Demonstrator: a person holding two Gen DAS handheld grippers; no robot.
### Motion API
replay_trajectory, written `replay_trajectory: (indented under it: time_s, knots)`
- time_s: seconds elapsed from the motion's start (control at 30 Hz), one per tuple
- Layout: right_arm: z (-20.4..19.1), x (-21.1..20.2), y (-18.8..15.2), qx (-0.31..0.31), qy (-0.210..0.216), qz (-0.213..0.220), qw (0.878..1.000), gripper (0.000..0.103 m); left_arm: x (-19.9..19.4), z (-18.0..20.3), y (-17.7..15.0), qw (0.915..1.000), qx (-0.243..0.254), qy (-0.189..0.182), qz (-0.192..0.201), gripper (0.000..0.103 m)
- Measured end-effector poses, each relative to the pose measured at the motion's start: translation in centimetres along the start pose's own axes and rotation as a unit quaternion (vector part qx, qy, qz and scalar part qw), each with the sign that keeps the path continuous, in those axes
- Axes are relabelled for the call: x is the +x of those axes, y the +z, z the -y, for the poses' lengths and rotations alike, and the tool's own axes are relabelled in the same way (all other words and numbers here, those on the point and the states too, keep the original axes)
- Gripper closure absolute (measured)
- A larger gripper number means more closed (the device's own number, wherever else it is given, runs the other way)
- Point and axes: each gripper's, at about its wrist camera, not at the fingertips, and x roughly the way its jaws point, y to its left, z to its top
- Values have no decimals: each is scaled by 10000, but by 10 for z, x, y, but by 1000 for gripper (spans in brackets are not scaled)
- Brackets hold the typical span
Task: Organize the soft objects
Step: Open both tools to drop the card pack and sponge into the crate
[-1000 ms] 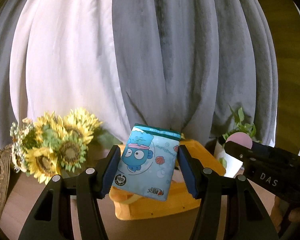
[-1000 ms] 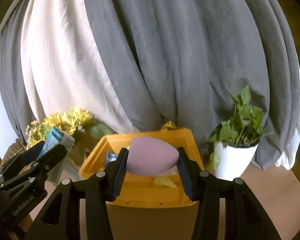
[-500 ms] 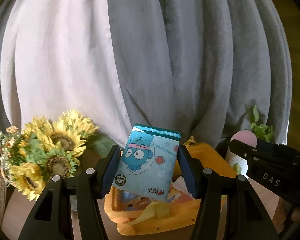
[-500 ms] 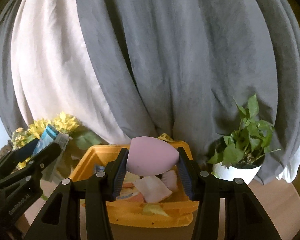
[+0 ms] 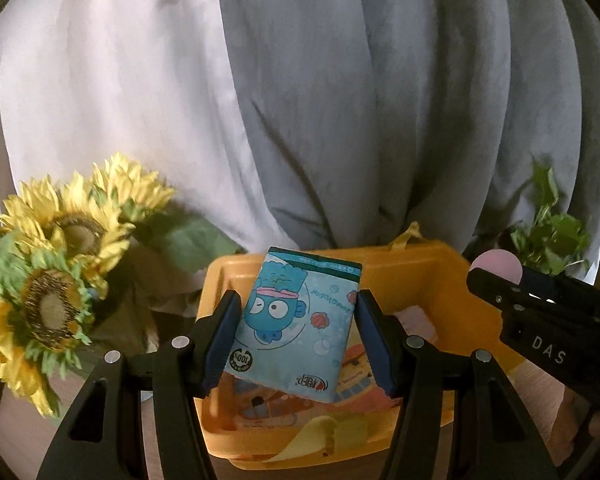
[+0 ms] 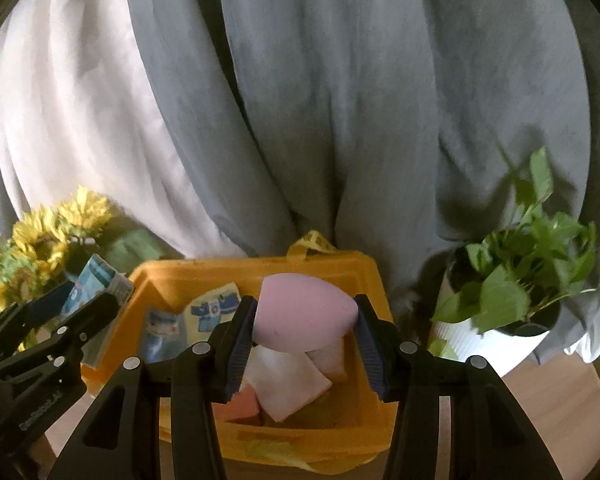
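Observation:
My left gripper (image 5: pixel 296 324) is shut on a blue tissue pack (image 5: pixel 296 320) with a cartoon fish, held tilted above the yellow bin (image 5: pixel 412 276). My right gripper (image 6: pixel 304 320) is shut on a pink egg-shaped sponge (image 6: pixel 304 316), also over the yellow bin (image 6: pixel 172 276). Inside the bin lie printed tissue packs (image 6: pixel 212 308), a white cloth (image 6: pixel 288 384) and an orange sponge (image 6: pixel 240 404). The right gripper with the pink sponge (image 5: pixel 496 266) shows at the right edge of the left wrist view. In the right wrist view the left gripper (image 6: pixel 84 300) and its tissue pack (image 6: pixel 88 284) sit at the left.
Sunflowers (image 5: pixel 56 272) stand to the left of the bin. A green plant in a white pot (image 6: pixel 500 320) stands to its right. Grey and white curtains (image 5: pixel 340 100) hang close behind. The wooden tabletop (image 6: pixel 556 412) shows at the lower right.
Both grippers have moved forward and down toward the bin, still holding their objects. The bin now looms larger and its inside is in view.

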Motion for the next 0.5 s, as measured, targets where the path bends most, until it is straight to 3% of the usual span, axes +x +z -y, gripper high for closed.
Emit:
replay_trajectory:
  time_s: [0.3,0.5]
  knots:
    - [2,38,-9,5,72,-529,9986,53,30,-2,-3,9978,-71,-161,-633,43]
    - [5,47,-12,53,-30,-704,9975,41,33,-3,-3,9975,-96,-134,-689,32]
